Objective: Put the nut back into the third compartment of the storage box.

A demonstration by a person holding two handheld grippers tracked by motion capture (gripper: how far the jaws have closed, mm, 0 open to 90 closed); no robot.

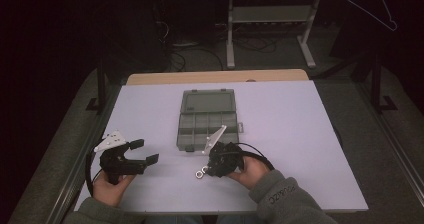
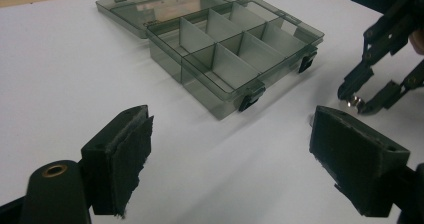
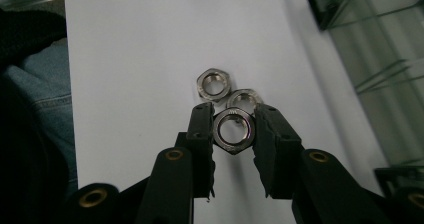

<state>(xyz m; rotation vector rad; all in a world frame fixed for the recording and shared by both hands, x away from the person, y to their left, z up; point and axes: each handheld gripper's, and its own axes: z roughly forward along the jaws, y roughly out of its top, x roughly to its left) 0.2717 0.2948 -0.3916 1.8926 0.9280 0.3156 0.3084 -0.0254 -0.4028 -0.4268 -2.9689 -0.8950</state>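
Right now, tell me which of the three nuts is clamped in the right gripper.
The nearest nut, pinched between the right gripper pads. The other two nuts lie free on the table beyond it.

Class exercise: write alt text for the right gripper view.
The right hand-held gripper pinches a steel hex nut between its black jaws above a white table. Two more nuts lie just beyond it.
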